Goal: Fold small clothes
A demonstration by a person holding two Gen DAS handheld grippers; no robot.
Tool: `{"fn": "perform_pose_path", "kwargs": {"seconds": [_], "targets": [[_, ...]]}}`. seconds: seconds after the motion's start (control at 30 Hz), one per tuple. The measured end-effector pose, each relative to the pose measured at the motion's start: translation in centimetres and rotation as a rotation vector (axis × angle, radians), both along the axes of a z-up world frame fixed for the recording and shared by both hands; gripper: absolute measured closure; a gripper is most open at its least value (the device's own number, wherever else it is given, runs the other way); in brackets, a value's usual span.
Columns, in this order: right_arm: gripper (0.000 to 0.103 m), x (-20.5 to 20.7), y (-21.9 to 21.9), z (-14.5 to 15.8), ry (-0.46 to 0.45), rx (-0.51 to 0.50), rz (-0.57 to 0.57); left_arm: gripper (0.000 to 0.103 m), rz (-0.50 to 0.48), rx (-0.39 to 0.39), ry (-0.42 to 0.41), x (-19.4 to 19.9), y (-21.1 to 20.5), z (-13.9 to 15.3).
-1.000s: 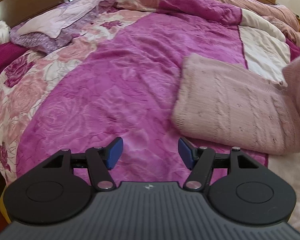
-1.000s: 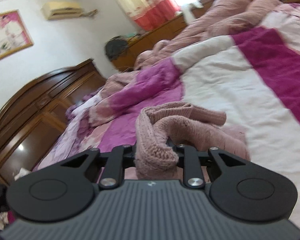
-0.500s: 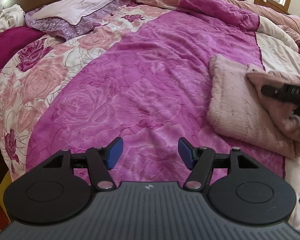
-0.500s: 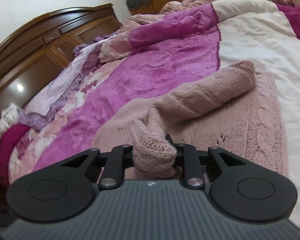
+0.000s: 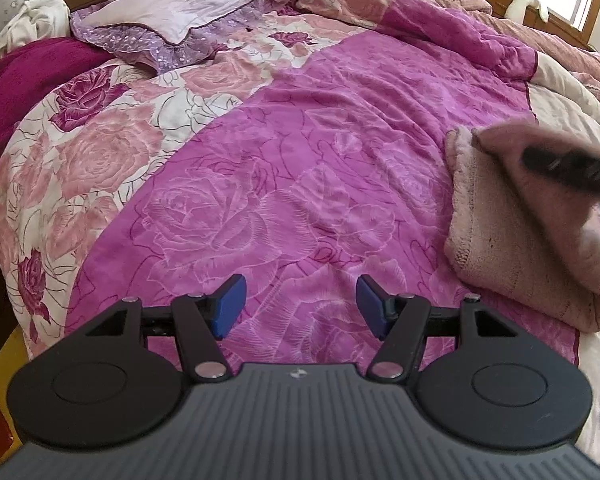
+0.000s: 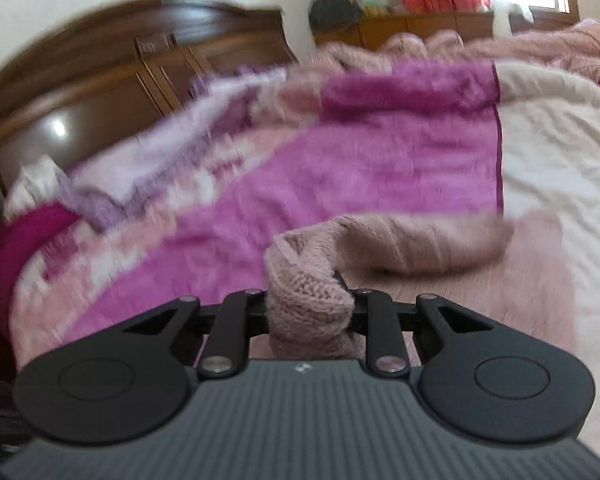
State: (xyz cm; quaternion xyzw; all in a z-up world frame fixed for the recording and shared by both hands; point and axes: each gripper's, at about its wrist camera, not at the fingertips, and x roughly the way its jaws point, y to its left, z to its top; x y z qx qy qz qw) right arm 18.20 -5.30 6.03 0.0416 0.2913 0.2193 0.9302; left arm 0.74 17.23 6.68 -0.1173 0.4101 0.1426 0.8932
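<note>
Two grippers work over a bed covered by a magenta rose-pattern quilt. Toward the bed's far left corner lie a white cloth, a dark magenta blanket and a lilac pillow, with the wooden headboard behind them.

The left gripper hovers above the quilt near the bed's near edge. Its blue fingertips stand wide apart with nothing between them (only quilt shows in the gap).

The pink knitted garment lies on the right part of the bed, where the magenta quilt meets a cream panel. It is well to the right of the left gripper and not touching it. One layer lies flat on the quilt; a second portion is lifted above it.

The right gripper has its jaws closed on a bunched fold of the garment, which fills the space between them and hides the pads. From the clamp a rolled length of knit runs right across the flat layer. In the left wrist view this gripper appears as a dark blurred bar at the right edge, over the garment. The right wrist view is motion-blurred.
</note>
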Motion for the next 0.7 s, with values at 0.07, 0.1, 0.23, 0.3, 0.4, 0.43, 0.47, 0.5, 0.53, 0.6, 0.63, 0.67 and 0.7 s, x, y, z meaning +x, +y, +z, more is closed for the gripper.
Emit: {"fn": "perform_pose_path", "kwargs": {"seconds": [0.07, 0.1, 0.23, 0.3, 0.4, 0.43, 0.47, 0.5, 0.53, 0.6, 0.63, 0.67, 0.7], "targets": [[0.076, 0.1, 0.8, -1.5, 0.036, -0.011, -0.001, 0.035, -0.003, 0.008, 0.001, -0.1, 0.1, 0.1], [0.075, -0.1, 1.0, -1.7, 0.023, -0.014, 0.000, 0.035, -0.005, 0.013, 0.000, -0.2, 0.2, 0.2], [0.062, -1.0, 0.2, -0.7, 0.028, 0.020, 0.027, 0.035, -0.017, 0.032, -0.010, -0.1, 0.5, 0.7], [0.058, -1.5, -0.5, -0.2, 0.046, 0.043, 0.046, 0.035, -0.028, 0.026, -0.019, 0.2, 0.7, 1.1], [0.058, -3.0, -1.2, 0.6, 0.030, 0.041, 0.074, 0.035, -0.049, 0.020, -0.049, 1.1, 0.5, 2.1], [0.058, -3.7, -1.6, 1.0, 0.020, 0.043, 0.084, 0.035, -0.059, 0.020, -0.058, 1.5, 0.4, 2.5], [0.058, -4.0, -1.9, 1.2, 0.012, 0.045, 0.088, 0.035, -0.070, 0.019, -0.066, 1.9, 0.2, 3.0], [0.058, -4.5, -2.4, 1.5, 0.004, 0.048, 0.087, 0.035, -0.083, 0.019, -0.075, 2.4, -0.1, 3.4], [0.058, -4.8, -2.9, 1.8, -0.004, 0.052, 0.082, 0.035, -0.100, 0.019, -0.086, 2.8, -0.5, 4.0], [0.058, -5.3, -4.0, 2.3, -0.022, 0.055, 0.052, 0.035, -0.132, 0.026, -0.104, 3.7, -1.3, 4.9], [0.058, -5.4, -4.6, 2.5, -0.029, 0.052, 0.024, 0.035, -0.151, 0.033, -0.113, 4.1, -1.9, 5.3], [0.058, -5.3, -5.2, 2.6, -0.035, 0.052, -0.003, 0.035, -0.170, 0.041, -0.120, 4.6, -2.5, 5.8], [0.058, -5.2, -5.9, 2.7, -0.039, 0.058, -0.034, 0.035, -0.189, 0.048, -0.128, 5.0, -3.1, 6.2]]}}
